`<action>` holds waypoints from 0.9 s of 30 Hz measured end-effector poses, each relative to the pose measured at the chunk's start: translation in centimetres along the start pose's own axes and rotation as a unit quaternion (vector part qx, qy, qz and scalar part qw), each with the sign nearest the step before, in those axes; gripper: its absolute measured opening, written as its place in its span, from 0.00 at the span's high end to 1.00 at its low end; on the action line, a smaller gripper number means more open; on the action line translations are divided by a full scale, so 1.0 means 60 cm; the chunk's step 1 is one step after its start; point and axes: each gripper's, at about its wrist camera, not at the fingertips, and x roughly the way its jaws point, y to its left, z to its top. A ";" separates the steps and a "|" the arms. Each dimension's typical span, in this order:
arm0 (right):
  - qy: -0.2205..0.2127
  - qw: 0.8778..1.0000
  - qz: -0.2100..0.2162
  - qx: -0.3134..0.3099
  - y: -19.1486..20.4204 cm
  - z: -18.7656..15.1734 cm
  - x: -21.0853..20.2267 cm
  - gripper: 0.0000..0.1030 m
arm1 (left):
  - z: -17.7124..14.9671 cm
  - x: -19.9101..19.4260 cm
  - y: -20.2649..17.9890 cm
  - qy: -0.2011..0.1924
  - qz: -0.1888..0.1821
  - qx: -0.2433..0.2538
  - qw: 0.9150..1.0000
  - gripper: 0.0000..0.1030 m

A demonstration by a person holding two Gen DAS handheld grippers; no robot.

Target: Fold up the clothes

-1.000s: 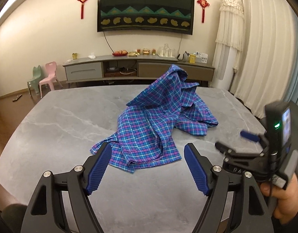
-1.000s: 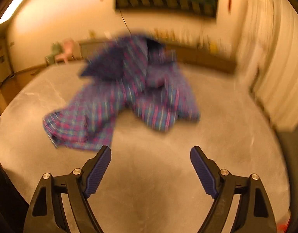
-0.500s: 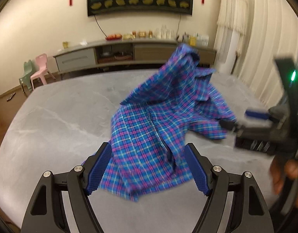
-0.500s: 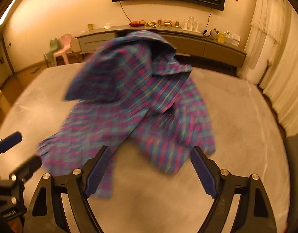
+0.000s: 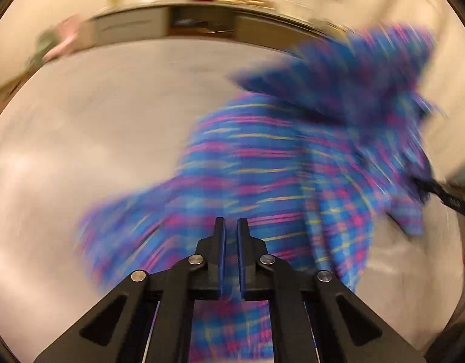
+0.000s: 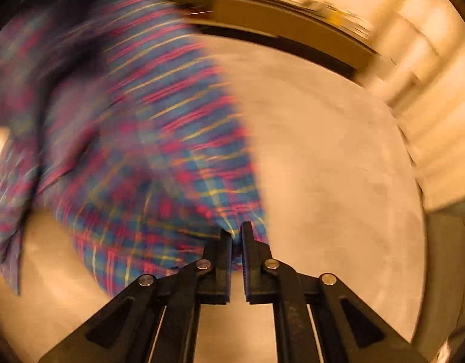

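Observation:
A blue plaid shirt [image 5: 278,163] with pink and yellow lines lies crumpled on the grey marble table [image 5: 96,139]; both views are blurred by motion. My left gripper [image 5: 231,227] is shut over the shirt's near hem, with cloth running under and between its fingers. In the right wrist view the same shirt [image 6: 135,127] fills the left half, its far part heaped up. My right gripper [image 6: 236,231] is shut on the shirt's near right edge, a fold of cloth pinched between the pads. The right gripper's black body [image 5: 444,193] shows at the left view's right edge.
A long low cabinet [image 5: 202,24] with small items on top stands behind the table by the far wall. Small pink and green chairs [image 5: 60,39] sit at the back left. Pale curtains [image 6: 429,96] hang on the right. Bare tabletop [image 6: 338,166] lies right of the shirt.
Both grippers moved forward and down onto the shirt and went from open to shut on its near edge. The shirt now looms larger and both views are smeared.

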 end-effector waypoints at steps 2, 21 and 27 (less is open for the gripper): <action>-0.013 0.999 0.019 0.041 -0.031 0.004 -0.019 0.94 | 0.001 -0.035 0.024 -0.020 -0.003 -0.015 1.000 0.94; -0.071 0.980 0.146 0.114 -0.045 -0.007 -0.064 0.29 | 0.177 -0.070 -0.196 -0.093 -0.082 0.140 0.982 1.00; -0.068 0.968 0.181 0.158 -0.062 -0.005 -0.060 0.29 | 0.139 -0.214 0.079 -0.133 -0.015 -0.033 0.990 0.99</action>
